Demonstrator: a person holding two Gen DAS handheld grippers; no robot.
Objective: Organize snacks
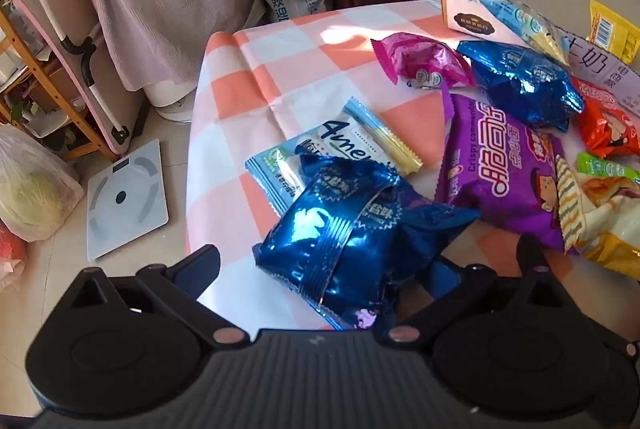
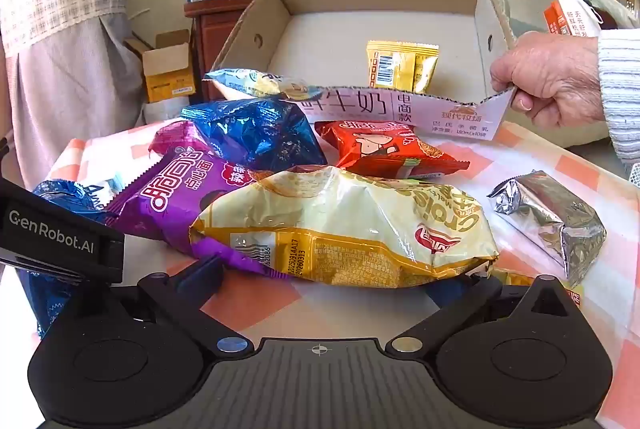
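Nearby, left gripper (image 1: 362, 265) spread around blue foil packet (image 1: 344, 229) (not clamped), right gripper (image 2: 340, 277) spread at yellow bag (image 2: 348, 225)

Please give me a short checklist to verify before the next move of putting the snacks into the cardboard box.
1. Left gripper open around the blue packet: ok, fingers wide on both sides.
2. Right gripper open at the yellow bag: ok.
3. Box has room: ok, only a yellow packet lies inside.
4. Box steady: ok, a hand holds its front wall.
5. Blue packet free of neighbours: not ok, it lies on a white packet.
6. Yellow bag free underneath: cannot tell.
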